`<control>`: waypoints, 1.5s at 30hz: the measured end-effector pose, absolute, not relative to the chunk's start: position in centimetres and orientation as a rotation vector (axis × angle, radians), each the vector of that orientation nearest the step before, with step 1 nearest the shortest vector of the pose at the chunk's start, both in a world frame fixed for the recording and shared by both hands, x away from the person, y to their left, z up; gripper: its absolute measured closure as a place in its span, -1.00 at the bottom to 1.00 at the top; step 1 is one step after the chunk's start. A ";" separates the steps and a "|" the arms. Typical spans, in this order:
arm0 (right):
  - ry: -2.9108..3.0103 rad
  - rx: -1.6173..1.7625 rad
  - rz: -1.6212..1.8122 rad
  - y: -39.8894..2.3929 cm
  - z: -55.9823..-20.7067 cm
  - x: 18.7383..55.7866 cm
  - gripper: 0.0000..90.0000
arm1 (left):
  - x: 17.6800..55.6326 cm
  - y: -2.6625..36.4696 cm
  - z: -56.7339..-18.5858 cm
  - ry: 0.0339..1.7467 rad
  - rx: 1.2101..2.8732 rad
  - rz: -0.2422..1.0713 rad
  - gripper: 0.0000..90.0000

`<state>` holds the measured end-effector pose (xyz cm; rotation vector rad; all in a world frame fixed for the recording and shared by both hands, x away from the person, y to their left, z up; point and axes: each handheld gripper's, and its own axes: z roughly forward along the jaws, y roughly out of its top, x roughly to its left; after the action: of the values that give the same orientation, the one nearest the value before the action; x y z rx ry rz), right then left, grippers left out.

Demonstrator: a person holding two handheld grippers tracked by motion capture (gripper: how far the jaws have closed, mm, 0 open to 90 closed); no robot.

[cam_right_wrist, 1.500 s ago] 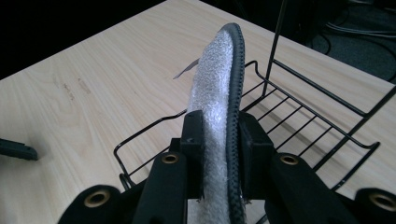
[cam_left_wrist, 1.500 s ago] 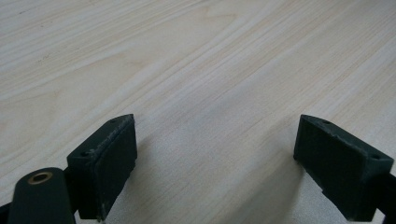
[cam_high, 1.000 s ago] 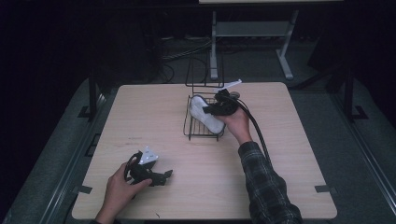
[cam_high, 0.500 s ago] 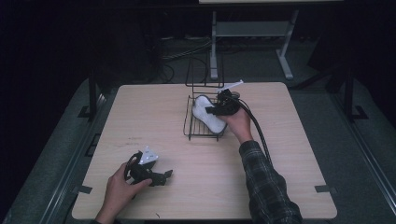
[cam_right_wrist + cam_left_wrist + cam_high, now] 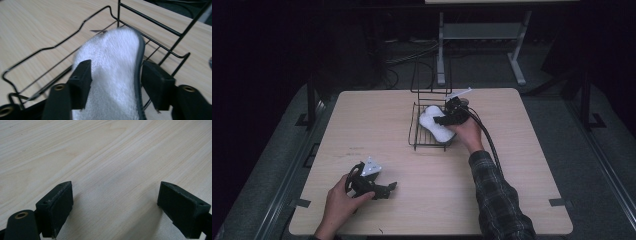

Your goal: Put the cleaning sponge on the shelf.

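A white fuzzy sponge (image 5: pixel 432 125) with a dark edge lies in the tray of a black wire rack (image 5: pixel 413 136) at the table's far middle. My right gripper (image 5: pixel 441 120) reaches in from the right and is shut on it. In the right gripper view the two jaws press either side of the sponge (image 5: pixel 112 62), over the rack's wires (image 5: pixel 50 47). My left gripper (image 5: pixel 384 189) rests low at the near left of the table, held in a hand. Its jaws stand wide open (image 5: pixel 112 207) over bare wood, with nothing between them.
The rack has a tall upright wire frame (image 5: pixel 431 75) at its back. A light wooden table (image 5: pixel 522 165) carries everything. A cable (image 5: pixel 484 137) trails from the right gripper along the plaid sleeve. Behind the table stands a grey metal stand (image 5: pixel 482 31) on a dark floor.
The right gripper and the sponge have shifted only slightly over the rack's tray. The left gripper has stayed where it was.
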<state>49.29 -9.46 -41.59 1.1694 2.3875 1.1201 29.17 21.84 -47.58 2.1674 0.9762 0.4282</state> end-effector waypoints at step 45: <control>2.576 0.951 1.190 -8.9 -43.1 42.8 1.00 | 29.2 21.8 -47.6 0.979 2.168 0.428 -0.72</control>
<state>42.82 -8.93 -43.14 0.9509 2.5765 1.1896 29.18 21.77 -47.57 2.1680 0.9791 0.4280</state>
